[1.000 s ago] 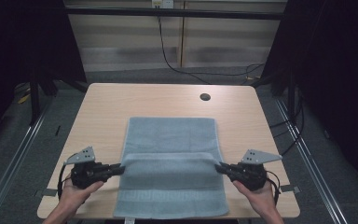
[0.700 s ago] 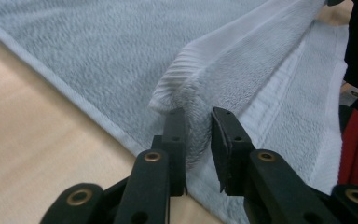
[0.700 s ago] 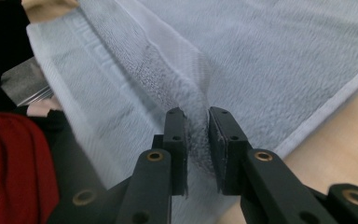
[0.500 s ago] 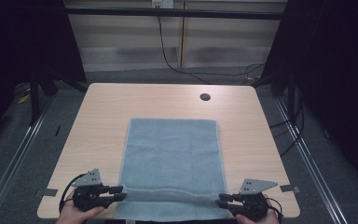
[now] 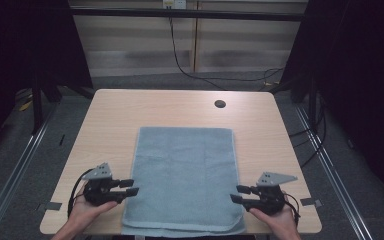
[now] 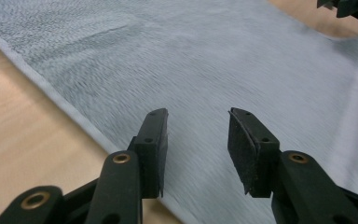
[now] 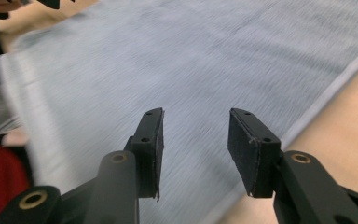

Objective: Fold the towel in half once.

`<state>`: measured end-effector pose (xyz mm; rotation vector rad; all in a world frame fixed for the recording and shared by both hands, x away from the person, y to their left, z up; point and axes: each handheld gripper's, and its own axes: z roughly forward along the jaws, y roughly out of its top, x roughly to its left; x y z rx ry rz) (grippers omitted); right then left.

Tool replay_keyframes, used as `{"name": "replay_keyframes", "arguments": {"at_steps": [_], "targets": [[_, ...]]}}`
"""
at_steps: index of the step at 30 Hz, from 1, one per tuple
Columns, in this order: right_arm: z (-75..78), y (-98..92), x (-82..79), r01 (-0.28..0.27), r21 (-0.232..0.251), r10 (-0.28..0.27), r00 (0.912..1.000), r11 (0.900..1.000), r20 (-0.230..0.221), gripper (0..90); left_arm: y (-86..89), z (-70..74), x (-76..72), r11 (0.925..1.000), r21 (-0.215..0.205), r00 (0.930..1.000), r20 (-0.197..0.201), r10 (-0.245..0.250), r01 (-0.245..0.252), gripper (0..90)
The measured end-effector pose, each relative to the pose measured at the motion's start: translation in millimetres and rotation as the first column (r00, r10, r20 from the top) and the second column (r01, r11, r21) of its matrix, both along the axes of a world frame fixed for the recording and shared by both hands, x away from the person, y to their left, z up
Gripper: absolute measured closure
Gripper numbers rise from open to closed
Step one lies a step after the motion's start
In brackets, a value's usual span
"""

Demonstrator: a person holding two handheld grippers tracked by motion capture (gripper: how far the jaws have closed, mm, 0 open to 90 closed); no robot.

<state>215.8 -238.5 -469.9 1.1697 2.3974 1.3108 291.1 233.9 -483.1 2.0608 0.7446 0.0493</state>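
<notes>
Rect. grey-blue terry towel (image 5: 182, 180) lies flat mid-desk (image 5: 170, 107) (pale wood-grain, rounded corners), near edge overhanging, w/ left gripper (image 5: 128, 187) & right gripper (image 5: 239, 194) at its side hems, black jaws spread, empty.

The towel (image 5: 184, 180) is pale blue-grey cloth with a matt, napped terry pile; a flatter woven hem runs along its edges, clear in the left gripper view (image 6: 51, 93). The table (image 5: 145, 107) has a light wood-grain top, smooth with a soft sheen, and a dark round grommet (image 5: 220, 104) near its far right. The left gripper (image 5: 129, 187) and right gripper (image 5: 239, 194) are matt black plastic with brass-coloured rivets; their inner pads (image 6: 240, 144) look like dull, slightly rough rubber. Each carries a grey, matt three-cornered plate (image 5: 276, 178).
</notes>
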Motion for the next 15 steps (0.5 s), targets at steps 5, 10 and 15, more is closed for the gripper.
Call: {"name": "replay_keyframes", "arguments": {"at_steps": [5, 10, 15], "targets": [[-1.3, 15.0, 39.7, 0.002, -0.025, -0.002, 1.0, 1.0, -0.007, 50.9, -13.6, -8.6, 40.9, 0.9983, 0.035, 0.9983, -0.033, 0.049, -0.048, 59.6], [-16.6, 28.3, 78.1, 0.024, -0.061, -0.026, 0.9992, 0.998, -0.032, 49.9, -19.9, -16.8, 64.3, 0.9939, 0.06, 0.9953, -0.021, 0.094, -0.093, 59.2], [-31.3, 36.7, 94.1, 0.047, -0.081, -0.051, 0.9973, 0.996, -0.053, 48.5, -24.9, -21.2, 64.7, 0.9933, 0.077, 0.9962, 0.006, 0.086, -0.087, 59.5]]}}
